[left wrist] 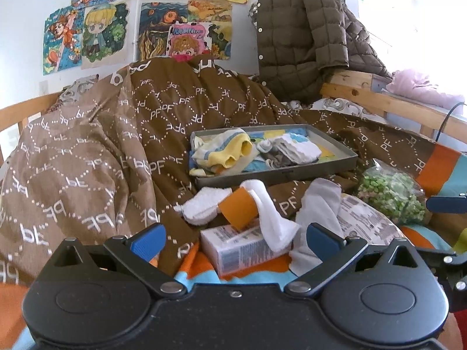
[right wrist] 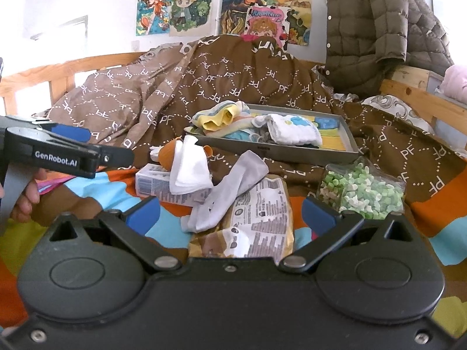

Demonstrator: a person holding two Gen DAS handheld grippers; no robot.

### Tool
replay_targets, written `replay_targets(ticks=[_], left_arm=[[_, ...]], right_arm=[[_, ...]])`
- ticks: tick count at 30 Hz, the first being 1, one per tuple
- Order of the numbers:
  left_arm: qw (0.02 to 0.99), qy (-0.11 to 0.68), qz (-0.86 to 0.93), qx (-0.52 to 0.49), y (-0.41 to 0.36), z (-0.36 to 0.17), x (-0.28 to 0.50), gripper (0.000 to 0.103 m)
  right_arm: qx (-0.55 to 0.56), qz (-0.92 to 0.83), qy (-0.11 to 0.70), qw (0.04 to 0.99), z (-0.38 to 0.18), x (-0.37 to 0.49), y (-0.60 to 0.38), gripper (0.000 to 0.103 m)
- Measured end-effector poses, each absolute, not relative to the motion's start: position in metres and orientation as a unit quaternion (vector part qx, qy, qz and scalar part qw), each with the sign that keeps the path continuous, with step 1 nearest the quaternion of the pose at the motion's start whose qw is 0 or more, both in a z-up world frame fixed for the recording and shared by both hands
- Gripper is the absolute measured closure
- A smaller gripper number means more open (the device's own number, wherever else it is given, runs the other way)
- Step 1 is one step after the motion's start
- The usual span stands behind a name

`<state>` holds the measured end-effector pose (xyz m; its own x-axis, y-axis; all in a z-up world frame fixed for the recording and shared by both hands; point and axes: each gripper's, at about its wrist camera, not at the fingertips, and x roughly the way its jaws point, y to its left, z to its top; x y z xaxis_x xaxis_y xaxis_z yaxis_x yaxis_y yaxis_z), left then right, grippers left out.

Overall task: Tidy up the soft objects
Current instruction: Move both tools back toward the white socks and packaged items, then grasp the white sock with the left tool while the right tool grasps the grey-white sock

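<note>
A grey tray (left wrist: 344, 162) (right wrist: 347, 153) lies on the brown quilt and holds folded socks and small cloths, among them a yellow-trimmed one (left wrist: 230, 148) (right wrist: 217, 116). In front of it lie a white sock (left wrist: 271, 213) (right wrist: 189, 169) draped over an orange cup (left wrist: 238, 208) (right wrist: 169, 153), and a pale grey sock (left wrist: 318, 204) (right wrist: 230, 189). My left gripper (left wrist: 235, 240) is open just short of the white sock and a small carton (left wrist: 233, 250) (right wrist: 157, 185). My right gripper (right wrist: 230, 211) is open around the grey sock's near end.
A printed snack bag (right wrist: 262, 218) (left wrist: 364, 215) lies under the grey sock. A bag of green candies (right wrist: 364, 192) (left wrist: 394, 192) sits to the right. A quilted jacket (left wrist: 306, 38) hangs at the wooden bed rail (left wrist: 379, 99). A hand (right wrist: 27, 195) holds the left gripper's body (right wrist: 58, 153).
</note>
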<state>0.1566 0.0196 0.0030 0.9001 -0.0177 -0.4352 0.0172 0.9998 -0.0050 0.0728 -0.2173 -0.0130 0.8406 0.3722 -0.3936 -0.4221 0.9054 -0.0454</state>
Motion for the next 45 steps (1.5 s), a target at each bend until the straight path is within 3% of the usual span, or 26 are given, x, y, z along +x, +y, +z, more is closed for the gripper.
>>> replay_targets(ticks=[20,34,41,45], left_arm=[[0.965,0.245,-0.061,0.073,0.03,0.02,0.209,0.001],[0.944,0.316,-0.093,0.01,0.022,-0.003,0.242,0.001],[0.932,0.346,-0.105,-0.018,0.017,-0.013,0.258,0.013],[0.927,0.356,-0.118,-0.024,0.014,-0.018,0.263,0.018]], right_arm=[[-0.08,0.22,0.193,0.953,-0.035,0.157,-0.165,0.001],[-0.172,0.221,0.194,0.94,-0.061,0.174,-0.142,0.001],[-0.188,0.234,0.192,0.934,-0.068,0.174,-0.134,0.002],[-0.184,0.238,0.198,0.933,-0.071,0.176,-0.135,0.012]])
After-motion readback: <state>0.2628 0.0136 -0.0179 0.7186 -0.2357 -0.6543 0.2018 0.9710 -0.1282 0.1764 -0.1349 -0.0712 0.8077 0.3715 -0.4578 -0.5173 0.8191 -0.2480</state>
